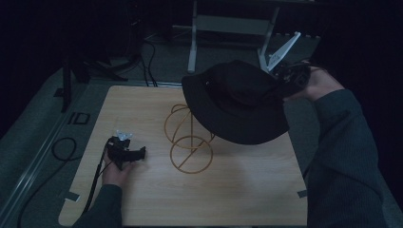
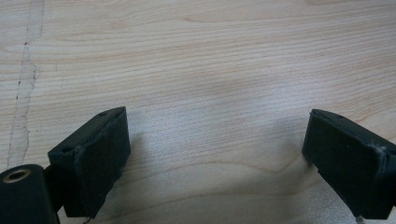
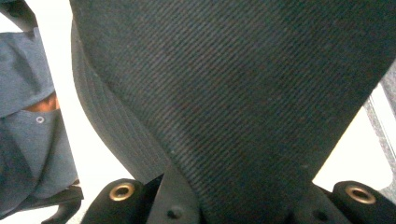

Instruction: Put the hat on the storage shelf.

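A black brimmed hat (image 1: pixel 237 102) hangs in the air over the right half of the wooden table (image 1: pixel 142 199), above and partly in front of a gold wire stand (image 1: pixel 190 142). My right gripper (image 1: pixel 280 80) is shut on the hat's brim at its far right edge; up close the black twill fabric (image 3: pixel 233 93) runs down between the jaws. My left gripper (image 1: pixel 135 154) rests low on the table's left side, open, and its pads (image 2: pixel 93 158) stand wide apart over bare wood with nothing between them.
The stand has a round base ring and looped wire arms near the table's middle. Cables (image 1: pixel 62 149) trail on the floor to the left. A metal frame leg (image 1: pixel 192 42) and a white bracket (image 1: pixel 283 50) stand beyond the far edge.
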### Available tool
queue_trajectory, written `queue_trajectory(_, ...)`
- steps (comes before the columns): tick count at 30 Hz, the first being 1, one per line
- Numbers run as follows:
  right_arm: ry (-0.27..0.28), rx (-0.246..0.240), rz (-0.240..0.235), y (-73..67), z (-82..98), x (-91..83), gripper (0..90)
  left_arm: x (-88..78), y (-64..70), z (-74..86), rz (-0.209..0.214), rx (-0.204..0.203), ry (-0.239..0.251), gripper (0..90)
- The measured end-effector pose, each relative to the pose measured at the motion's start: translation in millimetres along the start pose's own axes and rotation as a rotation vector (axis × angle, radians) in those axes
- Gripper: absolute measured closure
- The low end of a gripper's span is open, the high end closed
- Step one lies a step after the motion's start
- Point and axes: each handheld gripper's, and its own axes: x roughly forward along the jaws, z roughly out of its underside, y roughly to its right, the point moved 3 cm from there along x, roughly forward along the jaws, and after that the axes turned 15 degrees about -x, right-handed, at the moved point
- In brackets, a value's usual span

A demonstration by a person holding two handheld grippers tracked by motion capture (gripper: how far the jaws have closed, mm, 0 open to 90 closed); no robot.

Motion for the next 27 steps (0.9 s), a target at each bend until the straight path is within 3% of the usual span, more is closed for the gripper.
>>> queue_trajectory(6, 0.003, -0.035, -0.014, 0.1, -18.2, 9.5, 86.4, 0.0, 0.0, 0.0, 0.0, 0.0, 0.0, 7.8)
queue_trajectory(27, -0.05, -0.117, -0.091, -9.5, -75.6, 74.0, 81.8, 0.2, 0.2, 0.0, 0.001, -0.004, 0.003, 7.8)
